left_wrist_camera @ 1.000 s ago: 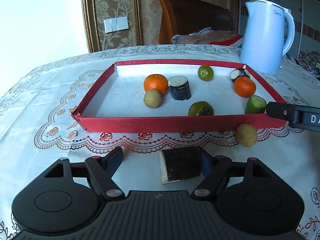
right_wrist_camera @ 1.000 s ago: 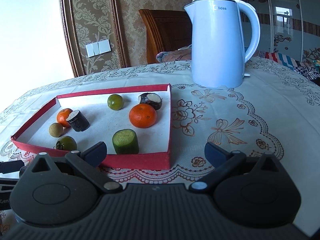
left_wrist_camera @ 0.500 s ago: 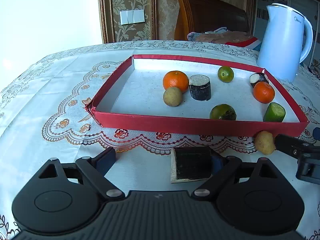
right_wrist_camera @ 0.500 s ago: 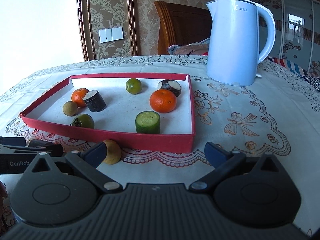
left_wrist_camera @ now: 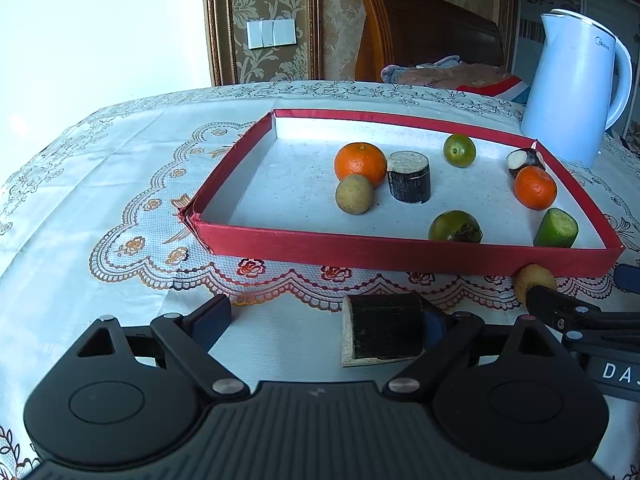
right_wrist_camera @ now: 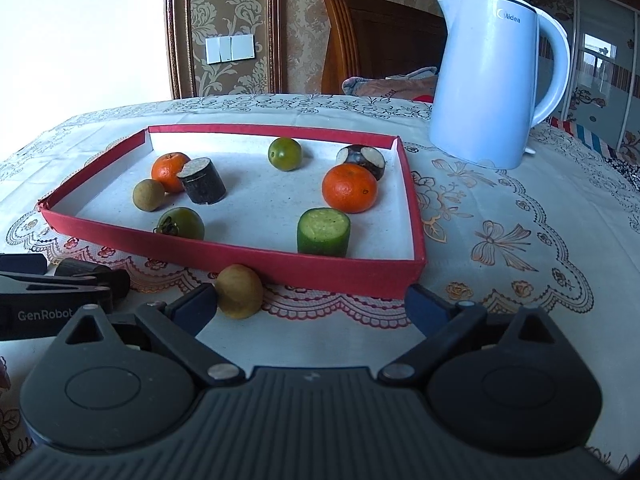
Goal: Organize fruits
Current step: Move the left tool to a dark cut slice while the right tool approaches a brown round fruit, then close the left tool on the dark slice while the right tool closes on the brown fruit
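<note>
A red tray (left_wrist_camera: 400, 252) (right_wrist_camera: 280, 264) holds two oranges, a tan round fruit, a dark cane piece, green fruits and a cucumber chunk. In front of it a dark cane piece (left_wrist_camera: 382, 328) lies on the cloth between the fingers of my left gripper (left_wrist_camera: 324, 320). It rests against the right finger, and the jaws are wide apart. A loose tan fruit (right_wrist_camera: 239, 291) (left_wrist_camera: 534, 278) sits by the tray's front wall, just inside the left finger of my right gripper (right_wrist_camera: 310, 304), which is open.
A white kettle (left_wrist_camera: 572, 96) (right_wrist_camera: 488, 80) stands behind the tray's right corner. A lace cloth covers the table. A wooden chair with folded cloth is at the far edge. The two grippers are close side by side in front of the tray.
The left jaws have widened around the dark piece. The right gripper has swung left, bringing the tan fruit between its fingers, and now sits close beside the left gripper.
</note>
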Action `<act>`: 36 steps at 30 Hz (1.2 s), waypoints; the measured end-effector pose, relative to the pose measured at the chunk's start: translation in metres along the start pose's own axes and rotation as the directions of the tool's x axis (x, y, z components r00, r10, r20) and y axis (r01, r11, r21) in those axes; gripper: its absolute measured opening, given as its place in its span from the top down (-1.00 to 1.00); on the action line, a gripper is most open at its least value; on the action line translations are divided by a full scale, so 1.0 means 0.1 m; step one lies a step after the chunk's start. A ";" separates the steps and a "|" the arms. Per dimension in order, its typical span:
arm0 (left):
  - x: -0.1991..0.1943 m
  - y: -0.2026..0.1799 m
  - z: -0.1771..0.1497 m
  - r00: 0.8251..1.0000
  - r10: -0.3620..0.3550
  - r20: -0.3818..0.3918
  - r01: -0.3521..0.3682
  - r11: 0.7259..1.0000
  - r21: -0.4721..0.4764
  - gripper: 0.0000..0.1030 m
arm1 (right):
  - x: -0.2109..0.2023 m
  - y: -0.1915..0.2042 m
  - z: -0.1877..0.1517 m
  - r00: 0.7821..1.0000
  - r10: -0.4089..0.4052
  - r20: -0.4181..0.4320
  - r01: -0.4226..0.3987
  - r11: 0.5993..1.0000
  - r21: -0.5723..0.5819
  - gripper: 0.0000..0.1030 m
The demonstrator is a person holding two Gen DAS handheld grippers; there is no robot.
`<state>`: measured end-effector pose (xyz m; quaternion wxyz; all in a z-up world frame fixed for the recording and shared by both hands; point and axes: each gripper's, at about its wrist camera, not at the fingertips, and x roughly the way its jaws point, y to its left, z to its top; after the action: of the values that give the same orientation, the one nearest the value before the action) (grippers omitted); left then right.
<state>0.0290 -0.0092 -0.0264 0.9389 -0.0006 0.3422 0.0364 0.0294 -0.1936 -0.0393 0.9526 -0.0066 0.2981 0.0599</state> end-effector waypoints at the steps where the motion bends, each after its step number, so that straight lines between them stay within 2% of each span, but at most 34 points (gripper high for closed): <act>1: 0.00 0.00 0.00 1.000 0.003 -0.001 -0.003 1.000 -0.001 -0.86 | 0.00 0.01 0.00 1.000 -0.002 0.000 0.002 1.000 0.002 -0.91; 4: 0.01 0.01 0.00 1.000 0.004 -0.003 -0.004 1.000 -0.004 -0.87 | -0.02 0.06 -0.01 1.000 0.005 0.000 -0.005 1.000 0.000 -0.73; 8: 0.00 0.00 0.00 1.000 0.004 -0.003 -0.004 1.000 -0.004 -0.87 | -0.01 0.11 -0.01 1.000 0.015 -0.011 -0.015 1.000 -0.014 -0.60; 10: 0.00 0.00 0.00 1.000 0.004 -0.003 -0.004 1.000 -0.004 -0.87 | -0.03 0.09 -0.02 0.999 0.029 -0.015 -0.029 1.000 -0.002 -0.41; 19: 0.00 0.00 0.00 1.000 0.004 -0.003 -0.004 1.000 -0.004 -0.87 | 0.02 0.15 -0.02 0.999 0.035 -0.035 -0.036 0.999 -0.015 -0.31; 24: 0.01 0.02 0.00 1.000 0.014 -0.005 -0.014 1.000 -0.018 -0.87 | 0.04 0.20 0.00 0.999 0.042 -0.034 -0.042 0.999 -0.021 -0.19; 27: 0.00 0.05 0.00 1.000 0.014 -0.007 -0.014 1.000 -0.018 -0.87 | 0.02 0.24 0.00 0.998 0.066 -0.024 -0.067 0.996 -0.051 0.08; 32: -0.02 0.11 -0.01 1.000 0.015 -0.007 -0.015 1.000 -0.023 -0.87 | 0.03 0.25 0.02 0.997 0.073 -0.027 -0.074 0.996 -0.053 0.16; 36: -0.04 0.16 -0.02 1.000 0.014 -0.007 -0.014 1.000 -0.012 -0.87 | 0.03 0.26 0.02 0.994 0.104 -0.025 -0.105 0.993 -0.061 0.45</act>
<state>0.0238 0.0060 -0.0250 0.9374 -0.0039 0.3452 0.0452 0.0304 -0.1671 -0.0388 0.9442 -0.0215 0.3065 0.1190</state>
